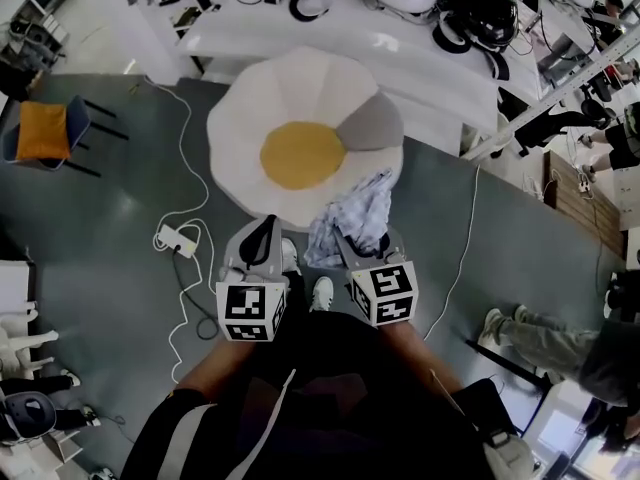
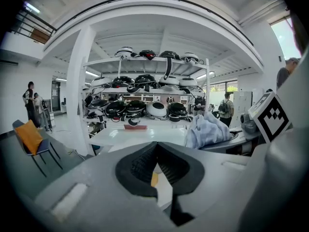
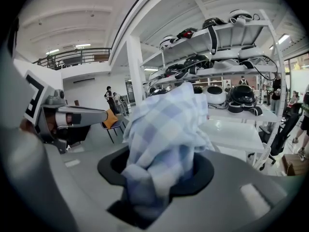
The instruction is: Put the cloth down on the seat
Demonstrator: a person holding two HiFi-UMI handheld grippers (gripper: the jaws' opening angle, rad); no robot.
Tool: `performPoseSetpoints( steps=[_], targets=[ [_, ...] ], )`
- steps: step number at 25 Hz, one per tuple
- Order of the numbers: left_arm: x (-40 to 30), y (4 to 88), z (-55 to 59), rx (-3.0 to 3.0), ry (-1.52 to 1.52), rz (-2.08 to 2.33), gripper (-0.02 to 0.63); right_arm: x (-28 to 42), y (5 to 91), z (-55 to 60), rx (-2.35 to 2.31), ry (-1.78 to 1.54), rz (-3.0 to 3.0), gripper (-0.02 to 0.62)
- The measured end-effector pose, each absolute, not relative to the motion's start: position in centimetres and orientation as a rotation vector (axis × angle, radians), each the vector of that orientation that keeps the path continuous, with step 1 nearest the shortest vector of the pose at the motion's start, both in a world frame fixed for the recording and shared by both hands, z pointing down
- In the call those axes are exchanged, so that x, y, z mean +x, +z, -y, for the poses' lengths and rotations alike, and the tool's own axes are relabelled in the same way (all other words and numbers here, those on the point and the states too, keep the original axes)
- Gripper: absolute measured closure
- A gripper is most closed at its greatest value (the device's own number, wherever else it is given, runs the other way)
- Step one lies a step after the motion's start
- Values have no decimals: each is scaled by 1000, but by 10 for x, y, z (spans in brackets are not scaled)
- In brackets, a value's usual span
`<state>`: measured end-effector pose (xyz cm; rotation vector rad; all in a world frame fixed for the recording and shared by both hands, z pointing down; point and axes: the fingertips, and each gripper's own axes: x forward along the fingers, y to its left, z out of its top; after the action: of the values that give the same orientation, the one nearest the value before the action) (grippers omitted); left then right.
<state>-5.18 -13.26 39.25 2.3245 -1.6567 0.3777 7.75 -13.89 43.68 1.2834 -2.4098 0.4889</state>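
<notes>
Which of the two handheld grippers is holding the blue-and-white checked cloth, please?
The right gripper: its jaws clamp the checked cloth; the left gripper is shut, empty.

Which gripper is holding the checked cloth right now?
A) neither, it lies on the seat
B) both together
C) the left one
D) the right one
D: the right gripper is clamped on the blue-checked cloth, while the left gripper is shut with nothing in it.

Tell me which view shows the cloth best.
The right gripper view: the cloth sits large and central, bunched between the right gripper's jaws. The head view shows it small, near the seat's edge. The left gripper view shows only part of it, off to the right.
</notes>
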Motion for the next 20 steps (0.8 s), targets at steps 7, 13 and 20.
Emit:
performPoseSetpoints(
  steps=[7,13,20],
  targets=[
    [-56,414,184,2326,382,1596,606,72,457,185,1309,520,2350,396],
    [-68,449,240,2315,420,1548,604,60,482,241,1317,540,2296,394],
    [-82,488,298,2305,477,1516,604,46,527,298,1302,588,2218,394]
  ],
)
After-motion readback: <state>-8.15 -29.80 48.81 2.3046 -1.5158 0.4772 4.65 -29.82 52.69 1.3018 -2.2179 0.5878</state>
